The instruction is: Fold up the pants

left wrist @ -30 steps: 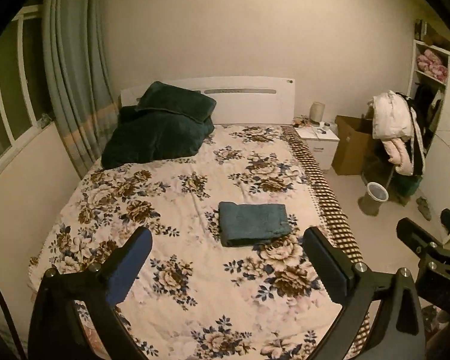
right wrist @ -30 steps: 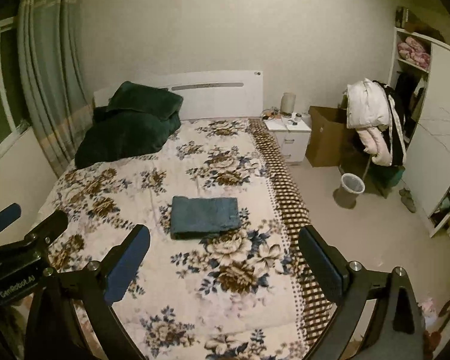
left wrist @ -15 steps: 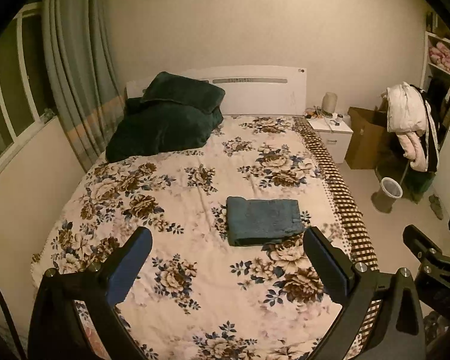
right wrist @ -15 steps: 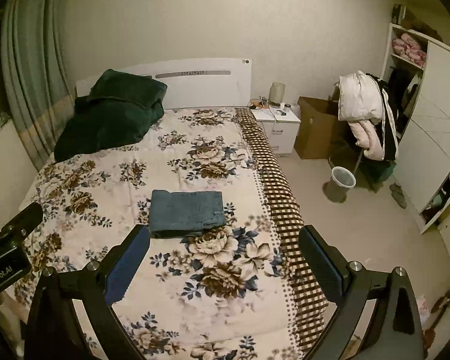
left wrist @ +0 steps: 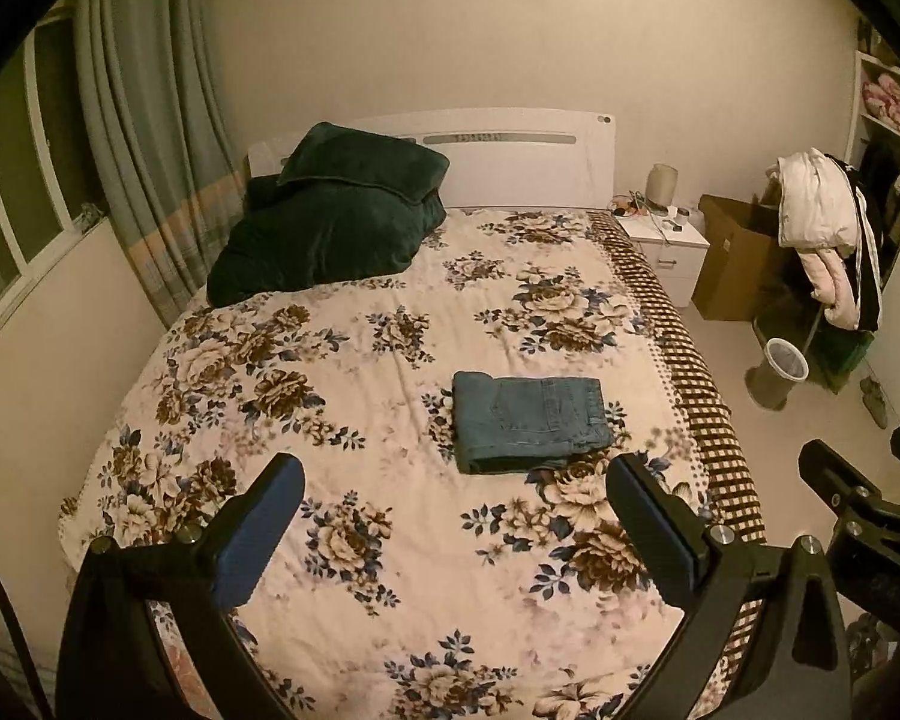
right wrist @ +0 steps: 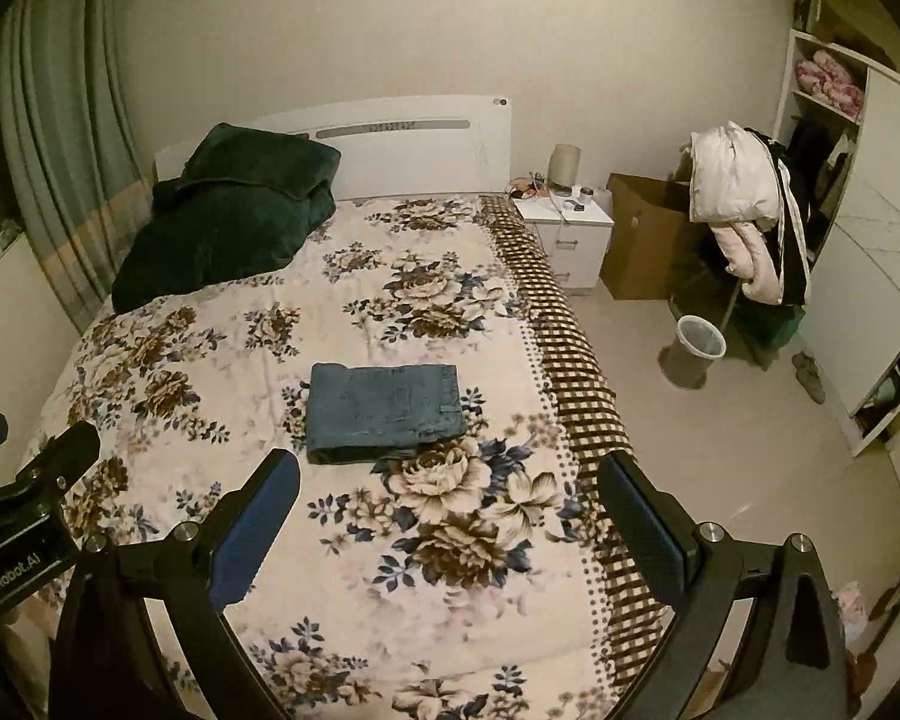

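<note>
Both sets of jaws stand wide apart with nothing between them; the left gripper (left wrist: 450, 516) and the right gripper (right wrist: 447, 507) hang in the lower part of their frames, above the foot of the bed (left wrist: 390, 630) and well clear of the cloth. Beyond them, a little right of centre in the left view and just left of centre in the right view, the pants (left wrist: 531, 420) lie on the floral cover as a squat, tidy rectangle of blue denim, layers stacked, a pocket seam showing on top. To my eye the folding looks finished, with little left but perhaps squaring an edge. At upper left sits a dark green blanket (right wrist: 228, 210); a nightstand (right wrist: 570, 234) stands at upper right.
</note>
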